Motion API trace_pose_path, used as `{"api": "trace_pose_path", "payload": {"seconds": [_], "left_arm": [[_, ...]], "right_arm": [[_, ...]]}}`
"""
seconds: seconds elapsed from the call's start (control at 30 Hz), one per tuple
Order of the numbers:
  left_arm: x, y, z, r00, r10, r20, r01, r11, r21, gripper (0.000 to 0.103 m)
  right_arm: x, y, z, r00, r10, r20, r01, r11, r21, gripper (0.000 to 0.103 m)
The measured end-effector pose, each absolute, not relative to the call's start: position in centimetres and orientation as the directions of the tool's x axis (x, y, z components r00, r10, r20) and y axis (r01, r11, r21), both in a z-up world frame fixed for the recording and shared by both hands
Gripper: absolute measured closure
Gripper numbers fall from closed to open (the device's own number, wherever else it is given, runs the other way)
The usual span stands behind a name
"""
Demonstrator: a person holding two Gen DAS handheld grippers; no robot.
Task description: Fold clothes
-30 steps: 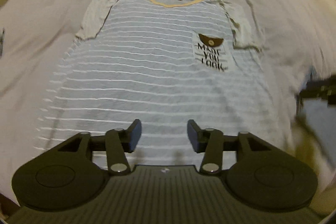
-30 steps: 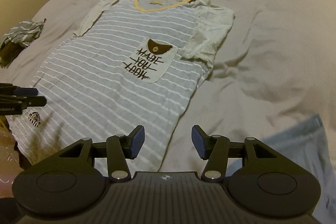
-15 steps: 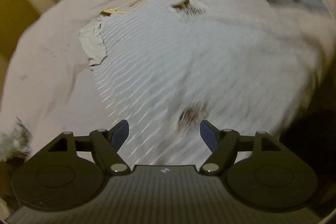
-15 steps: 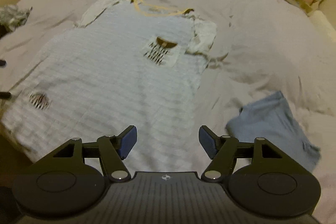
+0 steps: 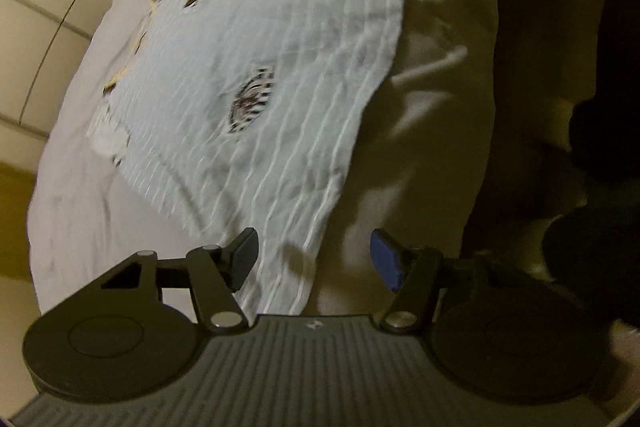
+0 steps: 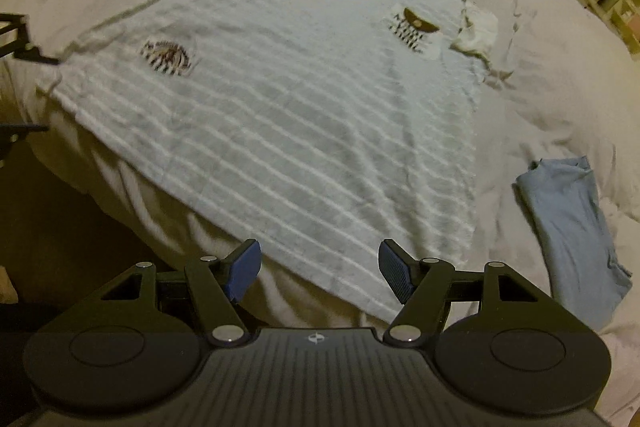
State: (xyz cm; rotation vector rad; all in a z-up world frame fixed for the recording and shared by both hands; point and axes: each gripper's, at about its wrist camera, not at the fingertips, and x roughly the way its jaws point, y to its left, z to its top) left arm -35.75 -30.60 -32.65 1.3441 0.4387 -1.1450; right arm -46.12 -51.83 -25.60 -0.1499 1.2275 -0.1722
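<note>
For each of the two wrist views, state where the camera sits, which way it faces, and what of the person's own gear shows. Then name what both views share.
Left wrist: sits on the left gripper, jaws open, at the striped shirt's hem corner, looking along the bed.
Right wrist: sits on the right gripper, jaws open, at the hem, facing the collar; blue cloth right; left gripper's tips at left edge.
Shared: shirt, its round patch, bed.
</note>
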Motion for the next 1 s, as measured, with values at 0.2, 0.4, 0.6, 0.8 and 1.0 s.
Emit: {"api": "trace_pose_path", "payload": {"seconds": [0.2, 0.4, 0.6, 0.8, 1.0], "left_arm": [[-34.4, -32.9, -35.4, 0.487, -0.376, -0.788, 0.807, -0.151, 0.571, 0.047], [-34.1, -32.7, -32.7, 0.470, -0.377, -0.798, 0.852, -0.043, 0.522, 0.096], [-33.3, -33.1, -29.3, 0.472, -0.400, -0.786, 0.875, 0.100, 0.475, 0.102], [-31.8, -33.9, -27.9, 0.451, -0.411, -0.792, 0.892, 0.174, 0.418, 0.102], [-31.3, -33.3, -27.9, 0.448, -0.404, -0.797, 0.893, 0.172, 0.415, 0.102]], "right_arm": [[-47.3, -52.1, -27.6, 0.331, -0.226, -0.916, 0.024, 0.973, -0.231, 0.036], [-48.5, -51.2, -29.0, 0.437, -0.261, -0.861, -0.049, 0.949, -0.312, 0.036], [-48.3, -47.5, -32.1, 0.536, -0.212, -0.817, -0.192, 0.912, -0.363, 0.033], [-45.7, -43.5, -34.1, 0.651, -0.169, -0.740, -0.260, 0.866, -0.427, 0.032], [-44.7, -43.3, -36.5, 0.666, -0.260, -0.699, -0.278, 0.783, -0.556, 0.041]]}}
